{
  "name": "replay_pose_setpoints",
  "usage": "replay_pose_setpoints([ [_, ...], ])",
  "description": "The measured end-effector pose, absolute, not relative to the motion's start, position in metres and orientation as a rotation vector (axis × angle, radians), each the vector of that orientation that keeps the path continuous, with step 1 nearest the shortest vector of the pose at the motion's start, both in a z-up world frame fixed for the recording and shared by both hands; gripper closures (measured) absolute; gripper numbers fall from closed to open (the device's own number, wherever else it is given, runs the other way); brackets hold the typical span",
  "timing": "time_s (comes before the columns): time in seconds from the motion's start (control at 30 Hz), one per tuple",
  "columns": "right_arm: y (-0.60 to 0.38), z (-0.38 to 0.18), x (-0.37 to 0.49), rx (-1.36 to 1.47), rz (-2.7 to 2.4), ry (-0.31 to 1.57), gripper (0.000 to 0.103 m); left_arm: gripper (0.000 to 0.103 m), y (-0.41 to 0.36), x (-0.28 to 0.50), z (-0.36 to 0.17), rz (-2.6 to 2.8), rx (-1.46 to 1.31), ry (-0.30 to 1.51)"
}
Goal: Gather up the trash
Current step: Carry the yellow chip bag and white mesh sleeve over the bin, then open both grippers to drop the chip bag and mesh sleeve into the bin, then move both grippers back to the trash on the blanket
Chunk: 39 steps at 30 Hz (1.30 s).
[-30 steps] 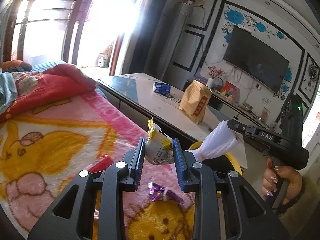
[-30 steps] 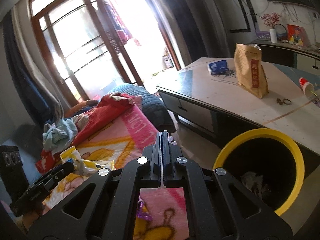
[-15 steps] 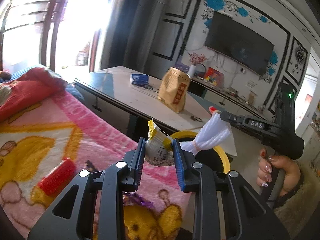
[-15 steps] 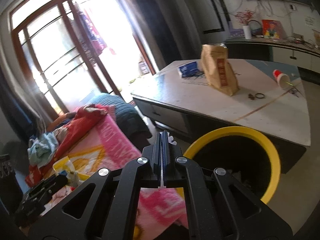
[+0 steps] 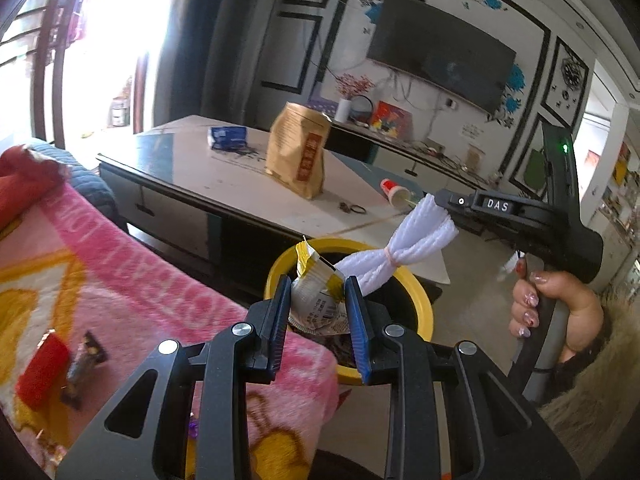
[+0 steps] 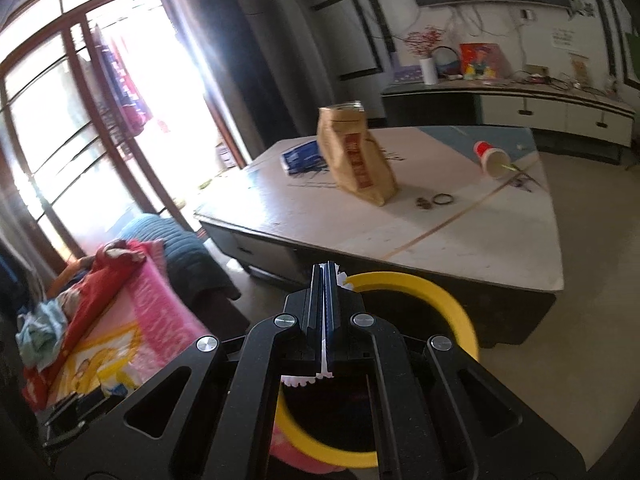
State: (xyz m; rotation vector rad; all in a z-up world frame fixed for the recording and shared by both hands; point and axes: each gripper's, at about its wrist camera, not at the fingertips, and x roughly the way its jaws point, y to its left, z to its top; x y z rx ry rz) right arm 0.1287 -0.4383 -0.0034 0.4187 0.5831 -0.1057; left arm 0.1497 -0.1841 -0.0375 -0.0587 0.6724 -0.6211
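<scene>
The left gripper is pinching a crumpled wrapper over the yellow bin, just beside the blanket edge. The right gripper is clamping white foam above the bin rim, near the table edge.

Daylight floods in from the window at ten o'clock, blown out to white glare. The far walls sit dimmer. Fisheye bending curves the edges; the blanket is motion-blurred.

Sunlit windows; low table; wall television.
</scene>
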Motion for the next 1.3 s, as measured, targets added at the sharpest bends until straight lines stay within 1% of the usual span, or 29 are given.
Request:
replay_pose_setpoints([
  [0.53,-0.475,-0.034,0.139,0.436,-0.188,0.643,0.102,0.075,-0.250,0.182,-0.065,-0.696,0.015,0.734],
  [0.57,-0.476,-0.035,0.139,0.438,-0.189,0.645,0.099,0.072,-0.254,0.185,-0.067,-0.705,0.021,0.736],
  [0.6,-0.477,-0.037,0.139,0.443,-0.197,0.648,0.088,0.065,-0.257,0.186,-0.068,-0.705,0.028,0.737],
  [0.63,-0.477,-0.038,0.138,0.447,-0.200,0.649,0.083,0.060,-0.259,0.187,-0.069,-0.694,0.039,0.734],
  [0.7,-0.478,-0.039,0.137,0.447,-0.205,0.650,0.072,0.036,-0.259,0.188,-0.069,-0.686,0.034,0.729],
  [0.73,-0.478,-0.039,0.137,0.442,-0.207,0.651,0.071,0.032,-0.257,0.189,-0.069,-0.678,0.028,0.726],
  [0.8,-0.475,-0.039,0.136,0.431,-0.206,0.651,0.066,0.020,-0.252,0.188,-0.068,-0.658,0.024,0.716],
  [1.0,-0.460,-0.035,0.137,0.398,-0.166,0.646,0.057,0.010,-0.227,0.182,-0.058,-0.578,0.015,0.671],
  [1.07,-0.450,-0.031,0.138,0.383,-0.138,0.640,0.053,0.009,-0.214,0.179,-0.055,-0.546,0.006,0.654],
  [1.13,-0.440,-0.029,0.138,0.369,-0.107,0.636,0.053,0.009,-0.205,0.177,-0.051,-0.520,0.002,0.642],
  [1.2,-0.428,-0.027,0.139,0.356,-0.073,0.636,0.050,0.008,-0.192,0.175,-0.047,-0.486,-0.011,0.628],
  [1.3,-0.412,-0.024,0.140,0.345,-0.028,0.635,0.048,0.008,-0.174,0.171,-0.040,-0.447,-0.026,0.609],
])
